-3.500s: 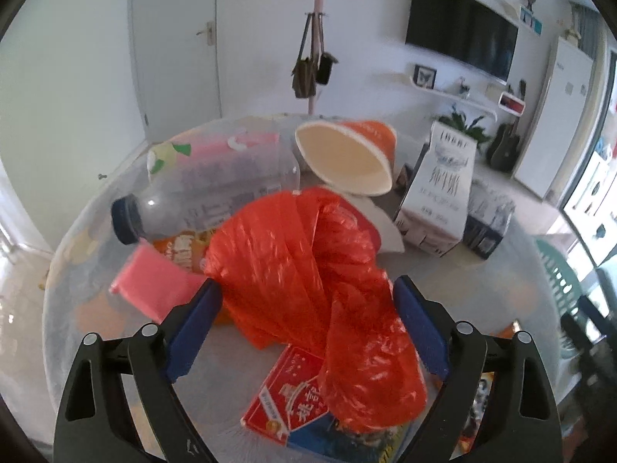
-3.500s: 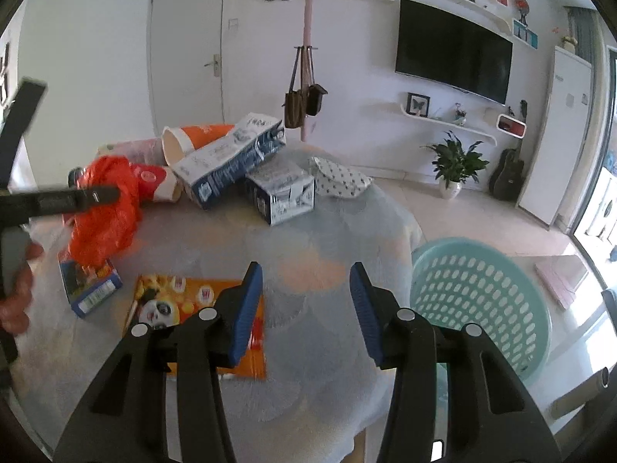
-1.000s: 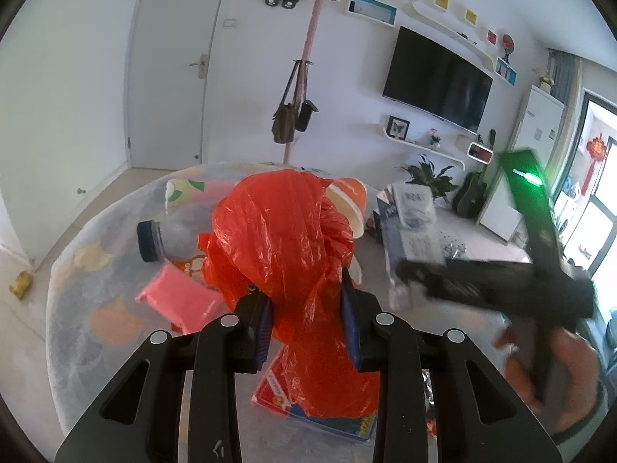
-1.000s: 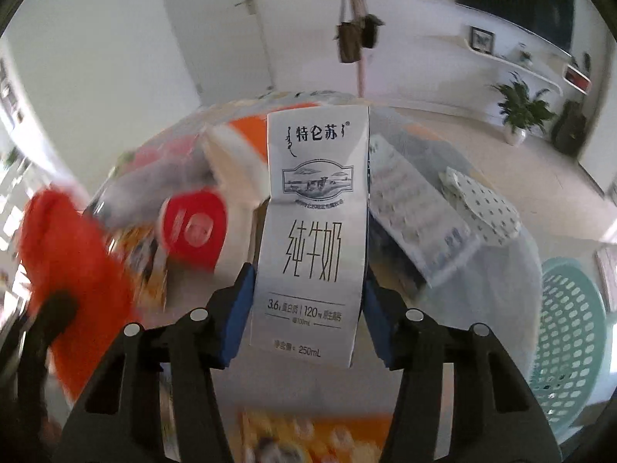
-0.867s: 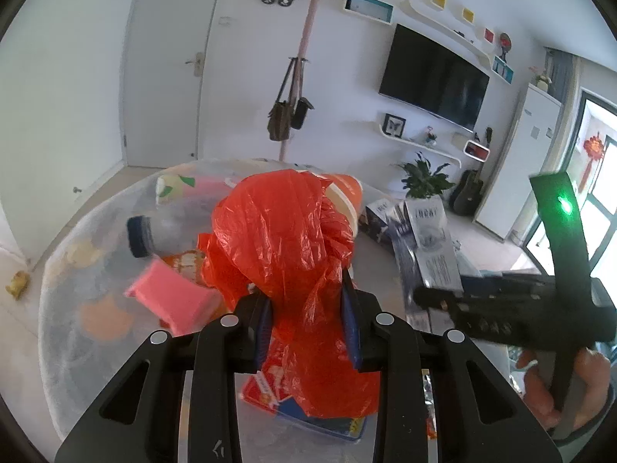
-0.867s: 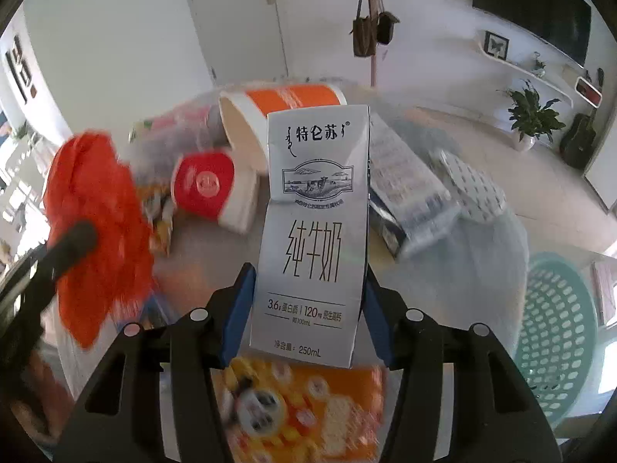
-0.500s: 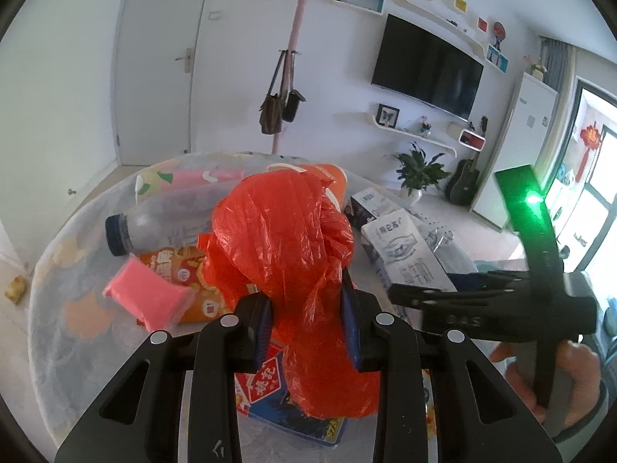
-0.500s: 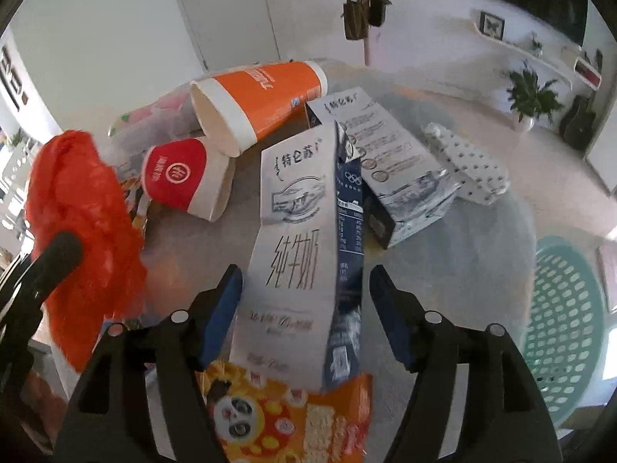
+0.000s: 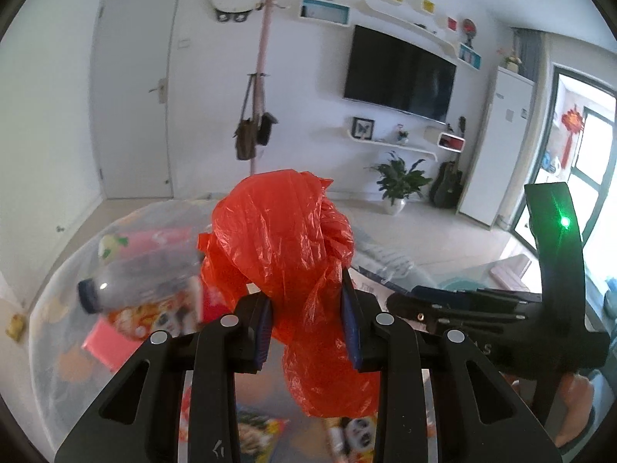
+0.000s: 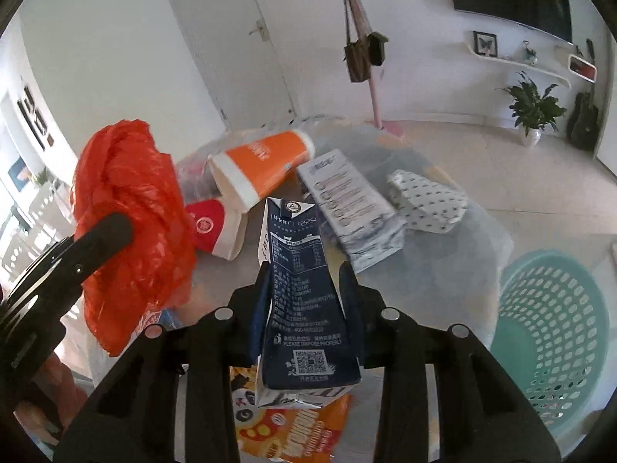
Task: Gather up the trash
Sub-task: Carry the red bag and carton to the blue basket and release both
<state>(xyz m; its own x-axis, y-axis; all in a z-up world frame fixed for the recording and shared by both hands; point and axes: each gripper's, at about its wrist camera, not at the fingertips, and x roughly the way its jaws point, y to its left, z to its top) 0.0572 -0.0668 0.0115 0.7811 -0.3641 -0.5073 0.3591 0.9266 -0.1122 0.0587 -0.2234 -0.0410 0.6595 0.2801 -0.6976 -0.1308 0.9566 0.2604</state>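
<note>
Lifting two pieces of trash above a cluttered round bench.
Left gripper [image 9: 306, 318] jaws pinch a crumpled orange plastic bag [image 9: 285, 239]; right gripper [image 10: 304, 301] jaws, having just narrowed, clamp a navy-and-white milk carton [image 10: 304, 308].

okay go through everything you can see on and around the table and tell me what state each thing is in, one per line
Left gripper: shut on the red bag, lifted.
Right gripper: shut on the milk carton; its jaws just closed in.
Orange cup: on its side.
Red cup: on its side.
Bottle: lying down, capped.
Grey box: lying flat.
Basket: upright beside the table; what shows looks empty.
Snack packet: flat on the table.
</note>
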